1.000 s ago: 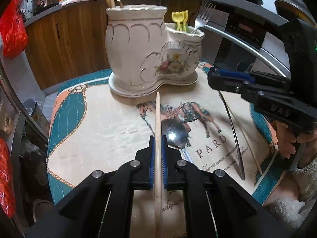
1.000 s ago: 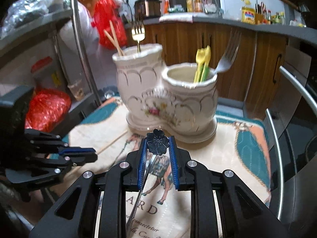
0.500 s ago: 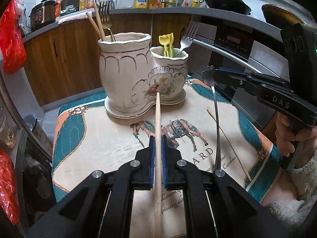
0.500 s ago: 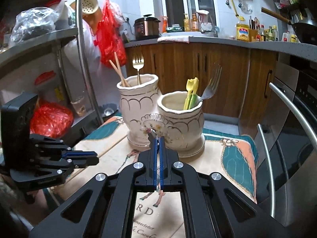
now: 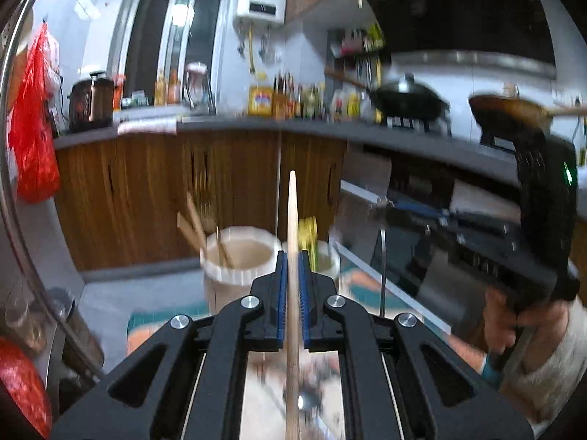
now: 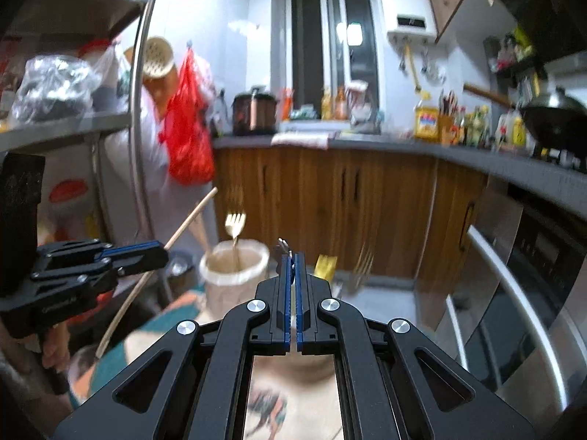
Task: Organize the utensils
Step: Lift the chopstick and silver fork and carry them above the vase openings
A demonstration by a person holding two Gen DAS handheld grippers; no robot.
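Above the printed mat [image 6: 290, 396], your left gripper [image 5: 292, 256] is clamped on a wooden chopstick [image 5: 292, 220] that sticks out past the ceramic holder [image 5: 240, 256]. Your right gripper [image 6: 291, 256] is pinched tight on the spoon [image 5: 382, 267], whose handle hangs down from it. Holder has chopsticks, forks and yellow bits in it. Any lettering is too blurry to read, even the yellow bottle [image 6: 426, 121] on the counter.

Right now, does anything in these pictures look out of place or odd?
Nothing looks spilled or damaged. The left gripper is shut on a wooden chopstick, the right gripper on a thin metal utensil. The ceramic holder stands upright with utensils inside. Motion blur hides fine detail.
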